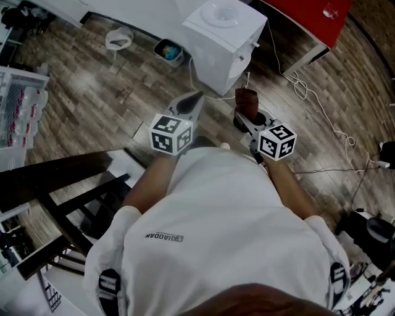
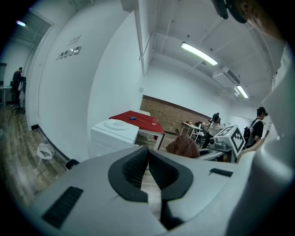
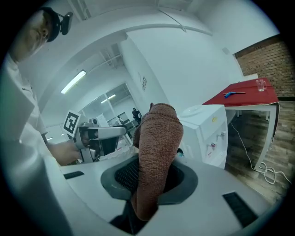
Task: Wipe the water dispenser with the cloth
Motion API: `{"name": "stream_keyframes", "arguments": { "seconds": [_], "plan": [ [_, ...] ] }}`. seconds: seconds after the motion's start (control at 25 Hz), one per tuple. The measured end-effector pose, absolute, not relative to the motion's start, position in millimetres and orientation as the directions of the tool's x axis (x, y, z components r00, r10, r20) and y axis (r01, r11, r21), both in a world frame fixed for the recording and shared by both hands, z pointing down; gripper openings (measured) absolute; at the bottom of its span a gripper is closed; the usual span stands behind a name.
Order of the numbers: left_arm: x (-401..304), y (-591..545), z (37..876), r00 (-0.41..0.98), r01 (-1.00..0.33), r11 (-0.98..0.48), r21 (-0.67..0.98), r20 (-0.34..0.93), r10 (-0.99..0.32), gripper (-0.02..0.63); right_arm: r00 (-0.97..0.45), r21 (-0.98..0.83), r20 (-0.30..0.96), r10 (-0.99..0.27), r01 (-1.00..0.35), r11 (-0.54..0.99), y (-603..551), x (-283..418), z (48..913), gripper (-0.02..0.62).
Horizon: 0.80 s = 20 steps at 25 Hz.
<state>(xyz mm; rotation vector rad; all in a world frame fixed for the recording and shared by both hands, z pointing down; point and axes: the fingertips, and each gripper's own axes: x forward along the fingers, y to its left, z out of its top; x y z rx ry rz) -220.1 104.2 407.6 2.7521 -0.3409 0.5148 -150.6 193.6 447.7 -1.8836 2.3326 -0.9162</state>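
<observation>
A white water dispenser (image 1: 225, 37) stands on the wood floor ahead of me, also seen in the left gripper view (image 2: 115, 136) and the right gripper view (image 3: 209, 133). A brown cloth (image 3: 156, 152) sticks up from my right gripper (image 3: 154, 177), which is shut on it; from the head view the cloth (image 1: 246, 102) sits a short way in front of the dispenser's base. My left gripper (image 2: 148, 173) is shut with nothing between its jaws, held beside the right one (image 1: 188, 105).
A red table (image 1: 308, 18) stands right of the dispenser, with a white cable (image 1: 308, 99) trailing across the floor. A small bin (image 1: 168, 50) and a white stool (image 1: 119, 40) sit to the left. Dark furniture (image 1: 55, 197) is close at my left.
</observation>
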Motion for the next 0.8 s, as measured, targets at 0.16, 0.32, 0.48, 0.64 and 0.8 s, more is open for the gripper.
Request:
{"name": "stream_keyframes", "arguments": {
  "seconds": [0.16, 0.32, 0.48, 0.64, 0.8],
  "plan": [
    [-220, 99, 408, 0.903, -0.299, -0.917, 0.264, 0.388, -0.183, 0.001, -0.27, -0.422, 0.373, -0.887, -0.901, 0.097, 193, -147, 453, 0.071],
    [-214, 86, 409, 0.897, -0.307, -0.916, 0.258, 0.399, -0.188, 0.0, -0.249, -0.422, 0.409, -0.878, -0.905, 0.06, 182, -132, 461, 0.071],
    [-213, 71, 410, 0.896, -0.308, -0.915, 0.26, 0.403, -0.187, 0.002, -0.232, -0.434, 0.419, -0.878, -0.9, 0.031, 169, -123, 463, 0.071],
    [-208, 47, 412, 0.901, -0.297, -0.916, 0.268, 0.397, -0.176, 0.0, -0.215, -0.378, 0.443, -0.87, -0.925, 0.037, 144, -118, 464, 0.071],
    [-209, 10, 415, 0.904, -0.299, -0.913, 0.277, 0.389, -0.177, 0.0, -0.196, -0.243, 0.501, -0.843, -0.967, 0.08, 105, -115, 469, 0.071]
  ]
}}
